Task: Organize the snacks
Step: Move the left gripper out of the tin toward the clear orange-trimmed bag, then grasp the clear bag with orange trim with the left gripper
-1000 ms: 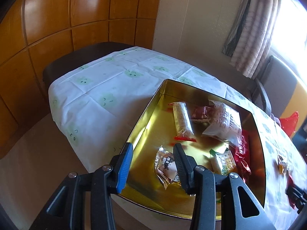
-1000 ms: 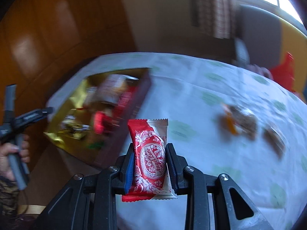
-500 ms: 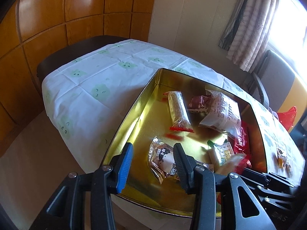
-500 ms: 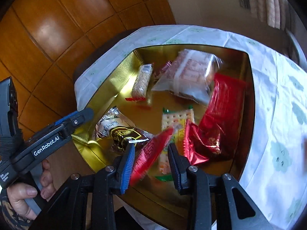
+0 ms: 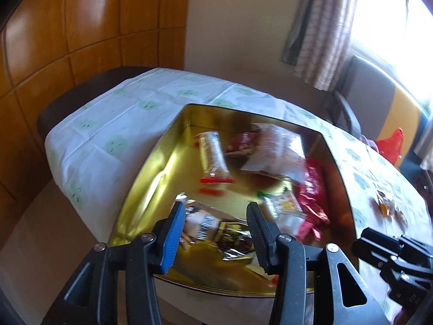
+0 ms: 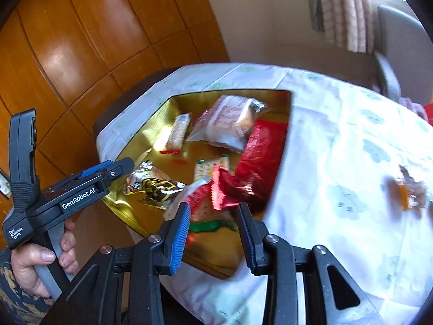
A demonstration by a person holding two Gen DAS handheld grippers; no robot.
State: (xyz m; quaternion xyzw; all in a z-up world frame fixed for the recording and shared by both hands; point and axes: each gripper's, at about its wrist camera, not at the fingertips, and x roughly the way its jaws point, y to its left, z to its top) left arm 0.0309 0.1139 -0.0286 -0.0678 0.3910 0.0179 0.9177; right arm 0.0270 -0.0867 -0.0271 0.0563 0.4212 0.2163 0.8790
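Note:
A gold tin on the table holds several wrapped snacks: a cereal bar, a clear bag, red packets and a gold-and-brown wrapper. My right gripper is open and empty over the tin's near corner. The red-and-white packet lies just beyond its fingers, among the snacks. My left gripper is open and empty over the tin's near edge. The left gripper also shows in the right wrist view.
Loose orange and brown wrapped snacks lie on the white patterned tablecloth to the right of the tin. A chair and curtains stand behind the table. Wood panelling is on the left.
My right gripper carried the red-and-white packet from the table over the tin, opened and let it go; it now lies in the tin. My left gripper stayed open and shifted slightly.

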